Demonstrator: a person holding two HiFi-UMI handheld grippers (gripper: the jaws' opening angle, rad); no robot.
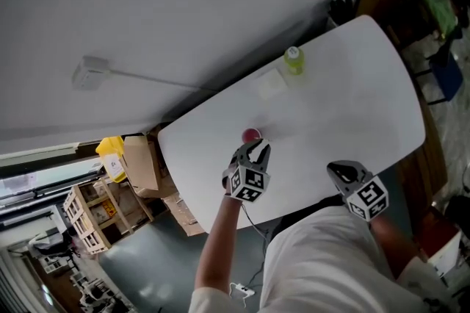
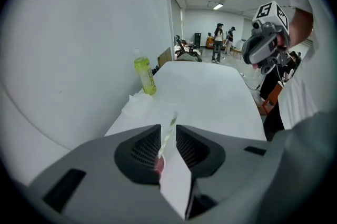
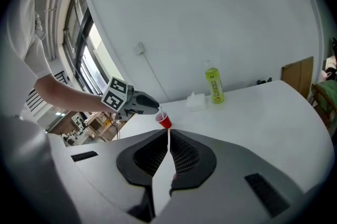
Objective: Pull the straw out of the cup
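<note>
A small red cup point(image 1: 251, 135) stands on the white table point(image 1: 352, 106) near its left end. My left gripper point(image 1: 255, 145) reaches down over the cup from the near side. In the left gripper view a pale striped straw point(image 2: 168, 133) rises out of the red cup point(image 2: 158, 164) between the jaws of the left gripper point(image 2: 167, 131), which stand open with a gap on either side of it. In the right gripper view the left gripper point(image 3: 154, 107) hovers just above the cup point(image 3: 164, 121). My right gripper point(image 1: 336, 170) hangs shut and empty at the near table edge.
A green bottle point(image 1: 294, 59) and a white tissue pack point(image 1: 270, 84) sit by the wall at the table's far edge. Cardboard boxes point(image 1: 139, 164) and a yellow container point(image 1: 111, 153) lie on the floor left of the table. People point(image 2: 218, 41) stand far off.
</note>
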